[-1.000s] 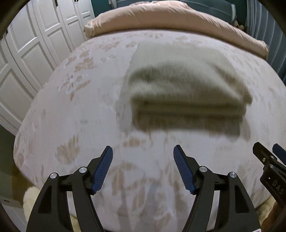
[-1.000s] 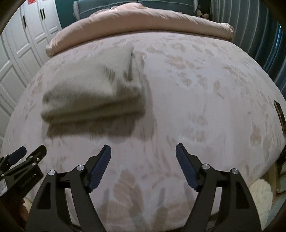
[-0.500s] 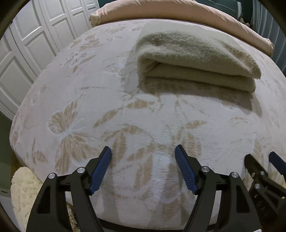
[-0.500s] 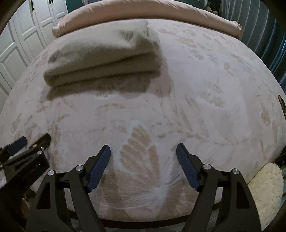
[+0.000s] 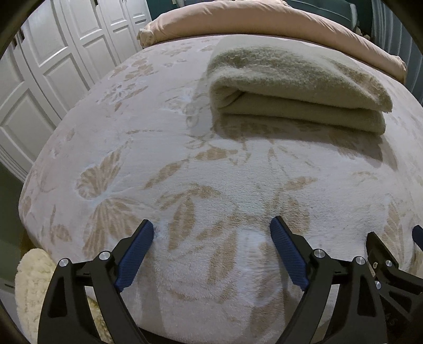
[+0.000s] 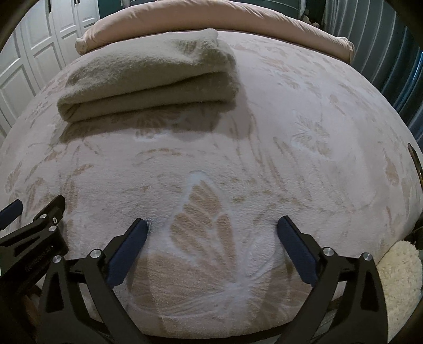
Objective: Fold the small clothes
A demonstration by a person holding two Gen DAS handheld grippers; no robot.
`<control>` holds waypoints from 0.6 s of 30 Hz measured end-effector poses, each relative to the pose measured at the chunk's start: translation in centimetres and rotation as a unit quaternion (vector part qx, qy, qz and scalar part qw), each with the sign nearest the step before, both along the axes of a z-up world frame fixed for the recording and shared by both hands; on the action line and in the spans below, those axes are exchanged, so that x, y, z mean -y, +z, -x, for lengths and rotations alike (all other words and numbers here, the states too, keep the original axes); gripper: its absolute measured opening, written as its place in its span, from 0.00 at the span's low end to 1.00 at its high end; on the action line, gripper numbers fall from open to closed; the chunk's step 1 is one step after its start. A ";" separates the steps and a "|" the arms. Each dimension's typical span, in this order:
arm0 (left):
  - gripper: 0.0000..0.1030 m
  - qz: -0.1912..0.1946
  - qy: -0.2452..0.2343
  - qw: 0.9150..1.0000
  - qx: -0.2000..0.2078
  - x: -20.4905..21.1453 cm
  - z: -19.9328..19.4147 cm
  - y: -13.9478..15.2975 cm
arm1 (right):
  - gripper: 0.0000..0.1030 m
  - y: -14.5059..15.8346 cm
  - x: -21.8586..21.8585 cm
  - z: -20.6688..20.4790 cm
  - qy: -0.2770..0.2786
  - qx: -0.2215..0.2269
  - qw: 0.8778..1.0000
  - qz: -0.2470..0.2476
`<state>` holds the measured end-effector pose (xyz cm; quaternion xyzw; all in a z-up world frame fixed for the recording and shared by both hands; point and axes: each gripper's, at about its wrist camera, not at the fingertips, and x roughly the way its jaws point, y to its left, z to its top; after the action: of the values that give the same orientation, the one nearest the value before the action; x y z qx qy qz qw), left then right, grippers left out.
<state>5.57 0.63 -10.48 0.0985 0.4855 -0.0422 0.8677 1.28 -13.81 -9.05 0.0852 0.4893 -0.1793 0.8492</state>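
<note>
Both hand-held grippers, left (image 5: 211, 232) and right (image 6: 212, 229), just spread wide and empty, so I keep clear of the folded garment (image 5: 296, 92) ahead.

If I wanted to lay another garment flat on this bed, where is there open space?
The widest bare stretch of the patterned bedspread lies right of the folded beige garment, out to the bed's edge. There is also a band between the garment and the open right gripper. The head end is crowded by the pink duvet roll.
</note>
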 end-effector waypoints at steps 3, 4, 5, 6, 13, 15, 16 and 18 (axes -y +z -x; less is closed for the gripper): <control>0.86 0.000 0.002 1.000 0.001 0.1 0.0 0.0 | 0.95 -0.1 -0.1 0.0 0.002 0.001 1.000 0.002; 0.86 -0.002 0.002 1.000 0.001 0.1 0.0 0.0 | 0.95 -0.1 -0.1 0.1 0.002 0.001 1.000 0.002; 0.86 0.000 0.002 1.000 -0.001 0.0 0.0 0.1 | 0.95 0.0 -0.1 0.0 0.001 0.001 1.000 -0.001; 0.86 0.002 0.002 1.000 -0.003 0.0 0.0 0.1 | 0.94 0.2 -0.1 0.1 0.000 0.000 1.000 -0.005; 0.85 0.037 0.002 0.999 -0.012 -0.3 -0.4 2.2 | 0.91 3.3 -0.1 -0.6 0.010 0.019 1.000 -0.006; 0.85 0.036 0.006 0.999 -0.004 -0.1 -0.9 2.8 | 0.91 3.6 0.2 -1.1 0.002 0.019 1.000 -0.014; 0.85 0.039 0.005 0.999 -0.004 0.0 -1.2 2.9 | 0.91 3.8 0.4 -1.3 -0.003 0.020 1.000 -0.021; 0.85 0.041 0.005 0.999 -0.004 0.1 -1.6 3.1 | 0.91 3.9 0.7 -1.6 -0.003 0.021 0.999 -0.024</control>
<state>7.15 0.50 -7.39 0.0605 0.4872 -0.0580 0.8692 2.85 -14.48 -5.19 0.1107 0.4756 -0.1680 0.8563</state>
